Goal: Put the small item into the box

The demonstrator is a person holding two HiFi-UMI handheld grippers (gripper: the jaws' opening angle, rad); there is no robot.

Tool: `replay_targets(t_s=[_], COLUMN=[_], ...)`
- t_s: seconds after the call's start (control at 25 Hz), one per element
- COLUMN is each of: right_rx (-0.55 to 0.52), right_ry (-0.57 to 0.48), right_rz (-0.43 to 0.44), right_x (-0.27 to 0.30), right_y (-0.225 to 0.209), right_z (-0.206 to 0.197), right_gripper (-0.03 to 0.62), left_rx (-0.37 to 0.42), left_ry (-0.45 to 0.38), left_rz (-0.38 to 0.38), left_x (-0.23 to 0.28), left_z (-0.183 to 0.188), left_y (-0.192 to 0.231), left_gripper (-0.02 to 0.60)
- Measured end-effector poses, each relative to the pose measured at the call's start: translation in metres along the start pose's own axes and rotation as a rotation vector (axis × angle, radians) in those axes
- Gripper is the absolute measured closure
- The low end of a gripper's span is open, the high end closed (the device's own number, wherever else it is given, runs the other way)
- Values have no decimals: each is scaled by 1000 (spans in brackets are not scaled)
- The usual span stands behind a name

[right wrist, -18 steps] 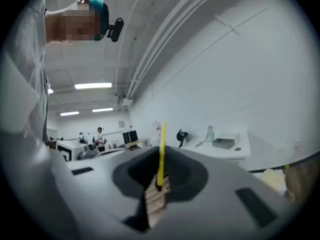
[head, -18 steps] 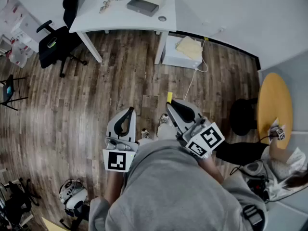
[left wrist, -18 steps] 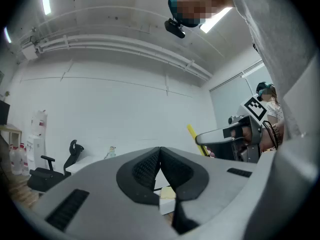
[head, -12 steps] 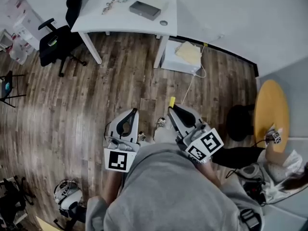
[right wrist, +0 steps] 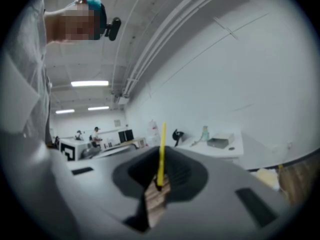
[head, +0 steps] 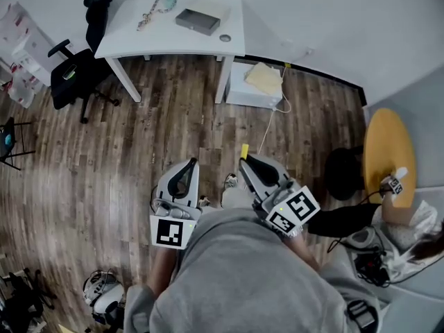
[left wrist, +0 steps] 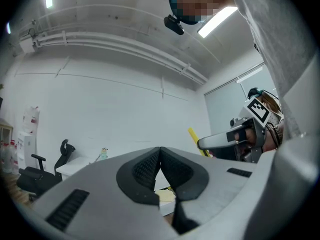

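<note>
The small item [right wrist: 161, 151] was a thin yellow strip, kinda like a flat little stick. It was pinched by its lower end between the closed jaws of the right gripper [right wrist: 159, 183], and the rest poked straight out past the tips. In the head view only a short yellow bit showed, up over the wood floor [head: 139, 151]. The box [head: 198, 21] was a flat dark grey rectangle. It lay a bit skewed near the right end of the white desk [head: 125, 37], well apart from the strip. Couldn't tell if its top was open.
</note>
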State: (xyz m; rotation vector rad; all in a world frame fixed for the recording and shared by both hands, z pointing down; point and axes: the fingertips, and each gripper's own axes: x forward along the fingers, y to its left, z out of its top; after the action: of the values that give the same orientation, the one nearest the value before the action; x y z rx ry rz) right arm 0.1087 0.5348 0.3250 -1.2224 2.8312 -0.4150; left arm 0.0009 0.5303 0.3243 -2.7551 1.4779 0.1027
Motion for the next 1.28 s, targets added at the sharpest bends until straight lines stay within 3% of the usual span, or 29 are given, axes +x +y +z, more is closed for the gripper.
replay_targets(t_s=[0.28,0.56,0.88,1.28], right_rx=[11,58,80,75], right_ry=[-6,-5,12,51], right_rz=[-9,7,58,115], right_x=[6,23,70,136], right_y=[6,-20,-41,-86], right_z=[-1,-5,-2,15], right_gripper=[536,536,536,536], left_rx=[-18,5,15,14], left_ry=[28,39,61,64], left_rz=[-15,13,72,130], left_x=[-4,14,35,95], left_z=[-7,-12,-15,-11], left_y=[4,19,54,100], left_gripper=[549,549,549,549])
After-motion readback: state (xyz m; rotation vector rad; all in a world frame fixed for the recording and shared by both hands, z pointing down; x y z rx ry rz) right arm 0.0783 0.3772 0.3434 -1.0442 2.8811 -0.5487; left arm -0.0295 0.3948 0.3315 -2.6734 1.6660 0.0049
